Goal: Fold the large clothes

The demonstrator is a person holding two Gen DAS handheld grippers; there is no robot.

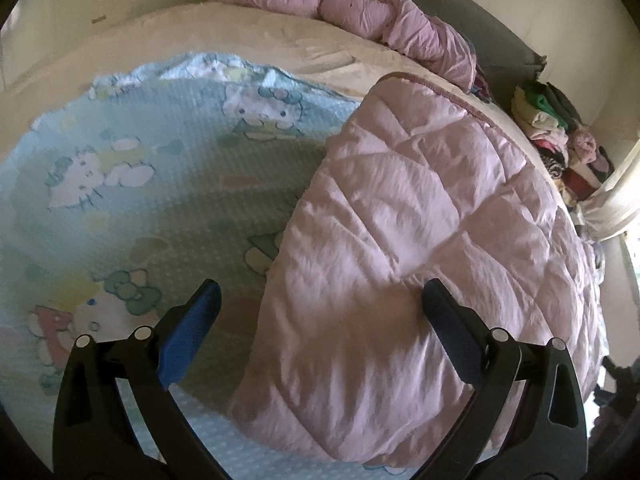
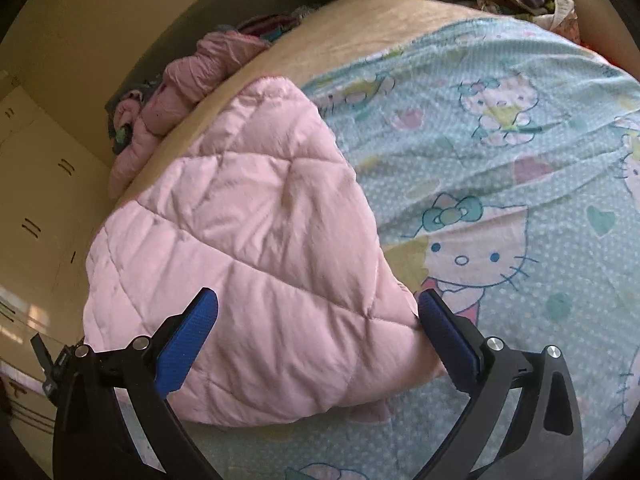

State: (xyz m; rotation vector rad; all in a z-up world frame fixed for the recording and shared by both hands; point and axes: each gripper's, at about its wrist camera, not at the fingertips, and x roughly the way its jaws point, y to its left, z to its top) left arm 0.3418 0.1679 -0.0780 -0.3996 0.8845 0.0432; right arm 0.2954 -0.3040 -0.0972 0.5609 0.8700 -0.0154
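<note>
You are standing over a bed, holding a gripper in each hand above a pale pink quilted blanket (image 1: 420, 216) that lies folded over on itself on top of a light blue cartoon-cat sheet (image 1: 132, 160). Your left gripper (image 1: 320, 300) is spread wide and holds nothing; the blanket's long edge runs between its fingers. Your right gripper (image 2: 318, 308) is equally wide apart and empty, straddling a rounded corner of the same blanket, with its right finger (image 2: 444, 332) just beside the blanket's edge, possibly touching. A second pink quilted item (image 1: 360, 12) lies bunched along the far side of the bed, and a pile of mixed clothes (image 1: 556, 128) sits beyond the mattress. The fold looks part done: one layer is over, and you seem to be between grasps. Next you would likely need to lower each gripper onto a near edge or corner, close firmly through the thick padding, and carry it across evenly.
</note>
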